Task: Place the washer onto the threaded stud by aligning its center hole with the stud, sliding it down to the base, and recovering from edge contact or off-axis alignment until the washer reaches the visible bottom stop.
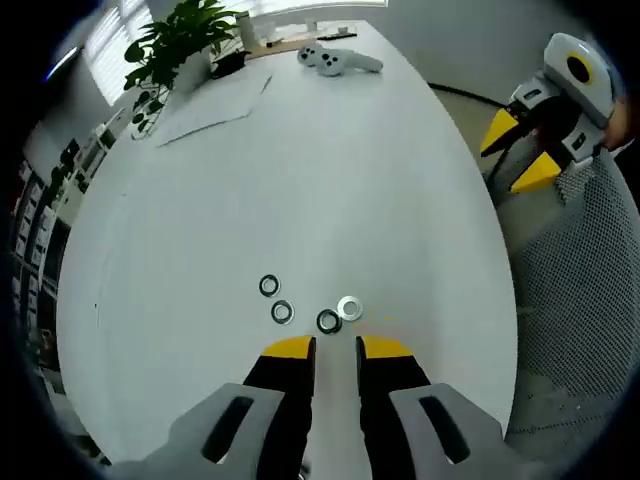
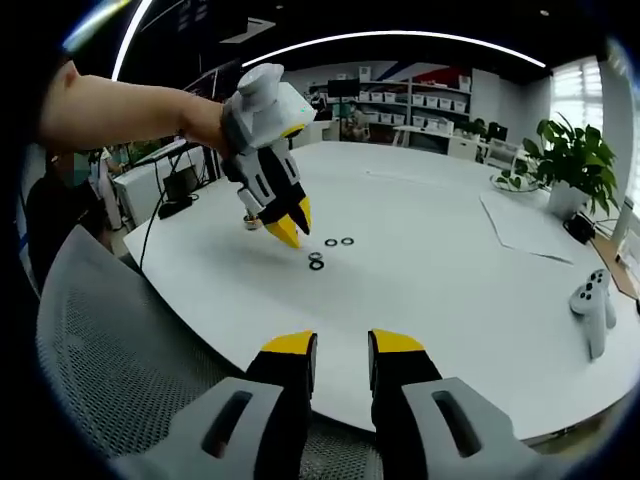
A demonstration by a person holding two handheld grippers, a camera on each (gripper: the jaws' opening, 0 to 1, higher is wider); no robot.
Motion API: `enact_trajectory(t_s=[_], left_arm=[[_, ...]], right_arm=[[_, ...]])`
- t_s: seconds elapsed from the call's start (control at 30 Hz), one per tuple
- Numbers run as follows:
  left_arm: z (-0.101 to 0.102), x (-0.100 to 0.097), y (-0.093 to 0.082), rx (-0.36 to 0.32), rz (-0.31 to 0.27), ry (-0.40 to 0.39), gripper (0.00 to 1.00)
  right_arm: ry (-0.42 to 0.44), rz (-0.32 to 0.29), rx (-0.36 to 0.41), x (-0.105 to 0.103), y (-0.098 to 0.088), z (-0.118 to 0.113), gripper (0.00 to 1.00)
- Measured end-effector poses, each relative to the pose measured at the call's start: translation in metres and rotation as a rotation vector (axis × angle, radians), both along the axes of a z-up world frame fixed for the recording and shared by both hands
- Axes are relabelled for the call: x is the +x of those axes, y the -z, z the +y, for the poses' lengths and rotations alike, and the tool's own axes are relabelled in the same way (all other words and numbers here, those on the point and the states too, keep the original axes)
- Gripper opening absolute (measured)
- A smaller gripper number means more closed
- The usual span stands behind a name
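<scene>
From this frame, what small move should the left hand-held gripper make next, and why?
Probably ease forward and down onto the nearest washer. The left hand-held gripper holds nothing between its slightly parted jaws, and four washers lie flat on the white table just ahead.

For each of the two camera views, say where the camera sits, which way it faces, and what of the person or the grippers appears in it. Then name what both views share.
Left gripper view: rides on the left gripper, low over the table, facing the washers, plant and controllers; the right gripper shows upper right.
Right gripper view: rides on the right gripper, off the table edge above a mesh chair, facing back across the table; the left gripper and the person's forearm show.
Shared: table, washers, plant, controllers.
</scene>
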State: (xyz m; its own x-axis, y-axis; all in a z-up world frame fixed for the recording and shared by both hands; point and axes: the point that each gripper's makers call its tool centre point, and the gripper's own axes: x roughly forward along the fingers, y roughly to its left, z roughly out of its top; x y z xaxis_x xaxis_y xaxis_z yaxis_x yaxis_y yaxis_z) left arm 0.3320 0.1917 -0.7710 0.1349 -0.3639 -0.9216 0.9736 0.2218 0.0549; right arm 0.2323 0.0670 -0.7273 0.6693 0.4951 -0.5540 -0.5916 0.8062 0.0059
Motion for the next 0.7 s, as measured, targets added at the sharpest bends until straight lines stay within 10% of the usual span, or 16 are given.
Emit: enact_trajectory(t_s=[0.7], left_arm=[[-0.009,0.010,0.024,0.110,0.076,0.160,0.16]], right_arm=[[0.023,-0.002,0.004,0.002,0.000,-0.003,0.22]])
